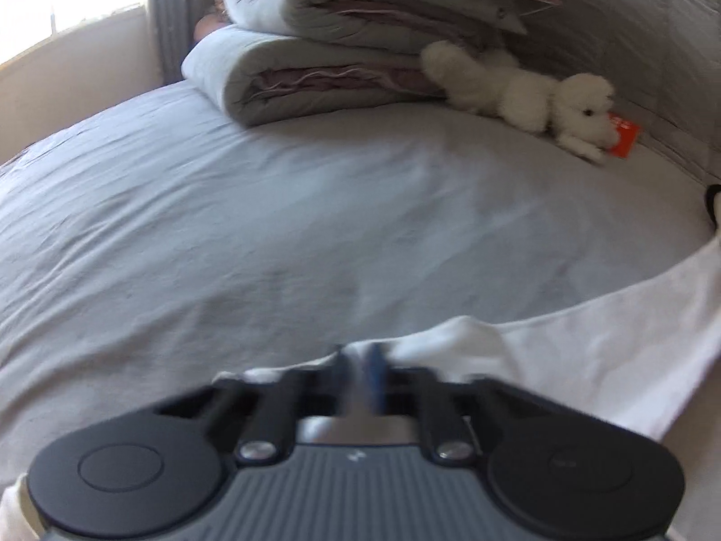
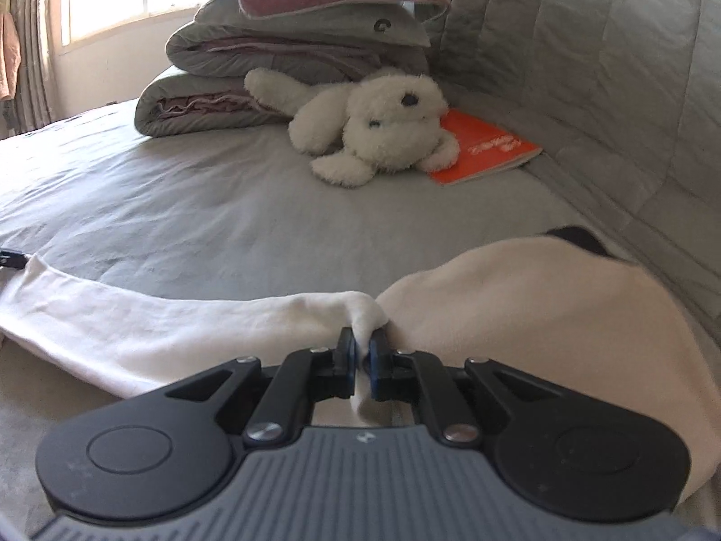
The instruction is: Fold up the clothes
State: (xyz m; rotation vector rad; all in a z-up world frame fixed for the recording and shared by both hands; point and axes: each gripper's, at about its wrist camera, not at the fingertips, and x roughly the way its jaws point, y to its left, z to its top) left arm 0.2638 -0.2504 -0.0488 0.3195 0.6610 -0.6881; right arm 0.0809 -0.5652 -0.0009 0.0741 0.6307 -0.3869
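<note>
White garment [image 2: 148, 329] lies across near edge of bed [image 2: 225, 207], stretched btwn both grippers. Right gripper [image 2: 362, 351] — jaws clenched on a bunched fold; left gripper [image 1: 360, 360] blurred, jaws closed on cloth edge. Best done w/ equal tension — lift both corners together, clear of plush toy [image 2: 383, 121].

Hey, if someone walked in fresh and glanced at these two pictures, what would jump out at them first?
Probably the white plush toy at the far side of the grey bed, lying partly on an orange booklet beside a stack of folded quilts. Up close, the right gripper is pinched shut on a bunched edge of the white garment, while the left gripper is closed on its other end.
</note>
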